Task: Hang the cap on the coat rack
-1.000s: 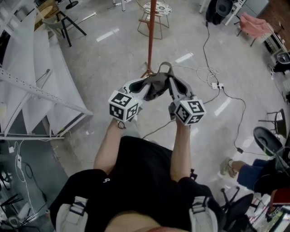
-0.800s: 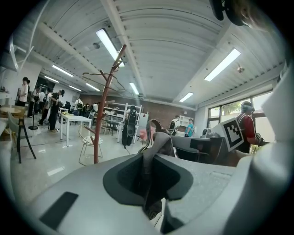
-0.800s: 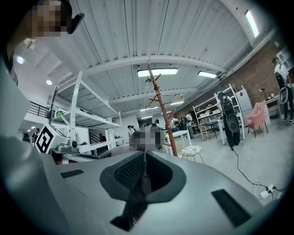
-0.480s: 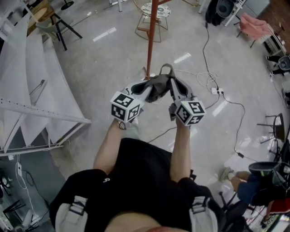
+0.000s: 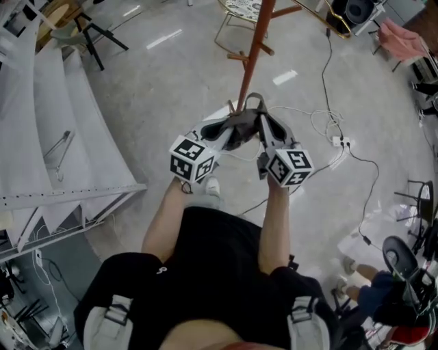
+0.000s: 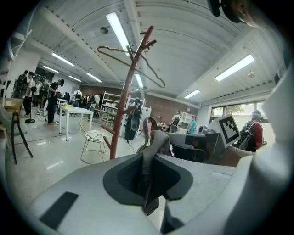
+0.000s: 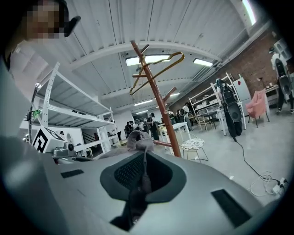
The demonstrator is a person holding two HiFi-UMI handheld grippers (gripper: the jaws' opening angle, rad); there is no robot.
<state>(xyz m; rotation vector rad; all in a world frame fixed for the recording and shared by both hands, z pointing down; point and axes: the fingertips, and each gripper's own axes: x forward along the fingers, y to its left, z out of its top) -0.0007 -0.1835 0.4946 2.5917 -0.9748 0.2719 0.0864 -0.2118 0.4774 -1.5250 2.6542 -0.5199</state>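
A dark grey-brown cap (image 5: pixel 239 127) hangs stretched between my two grippers at chest height. My left gripper (image 5: pixel 228 131) is shut on the cap's left edge, and the fabric (image 6: pixel 150 151) is pinched between its jaws. On the right edge, my right gripper (image 5: pixel 261 124) is shut as well, with a fold of cloth (image 7: pixel 139 183) caught in it. The cap's strap loop (image 5: pixel 252 101) sticks up toward the coat rack. The red-brown coat rack (image 5: pixel 254 48) stands just beyond the cap, its pegs (image 5: pixel 239 58) showing. A wire hanger (image 6: pixel 138 59) hangs at its top (image 7: pixel 156 69).
White metal shelving (image 5: pixel 61 137) stands to the left. Cables and a power strip (image 5: pixel 340 141) lie on the floor to the right. A wire chair (image 5: pixel 245 9) stands behind the rack. A seated person (image 5: pixel 369 297) is at lower right. Other people stand far off (image 6: pixel 50 98).
The coat rack has come closer and now leans across the view, with its pegs showing. Both grippers keep the same hold on the cap.
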